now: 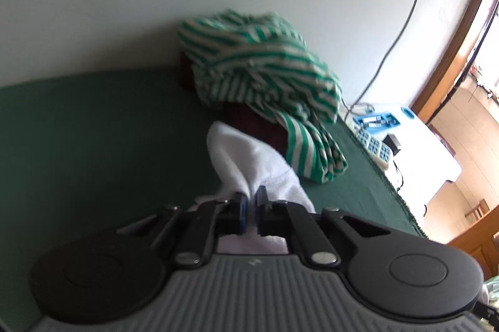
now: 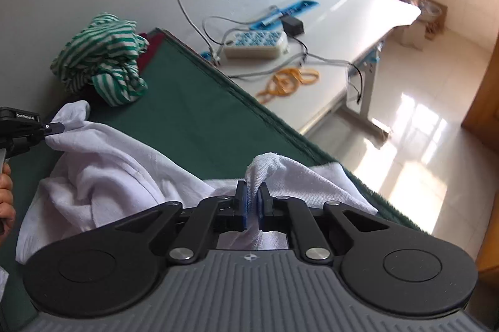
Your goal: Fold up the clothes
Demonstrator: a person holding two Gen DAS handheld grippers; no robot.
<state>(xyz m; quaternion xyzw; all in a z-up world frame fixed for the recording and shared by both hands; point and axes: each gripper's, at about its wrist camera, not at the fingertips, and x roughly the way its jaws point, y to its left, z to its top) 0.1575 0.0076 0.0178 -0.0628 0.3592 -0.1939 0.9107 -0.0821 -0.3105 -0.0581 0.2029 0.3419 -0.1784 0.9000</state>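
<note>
White garment (image 2: 103, 157) lies crumpled on the green cloth (image 2: 193, 117) of the desk, stretched between our two grippers. Our right gripper (image 2: 253, 201) points forward and a little downward over the near edge of the desk; its jaws are nearly closed and pinch a raised fold of the white garment, which stands up as a small peak just ahead of them. Our left gripper (image 2: 56, 127) comes in from the left of the right jaws, with a hand (image 2: 6, 201) below it; its tip bites another corner of the same garment. In the left wrist view the left gripper (image 1: 252, 201) has its jaws narrow, with white fabric (image 1: 246, 160) clamped between the blue pads (image 1: 244, 207). Farther ahead of both jaws a green striped garment (image 1: 259, 67) sits in a heap on something dark red (image 1: 249, 120).
</note>
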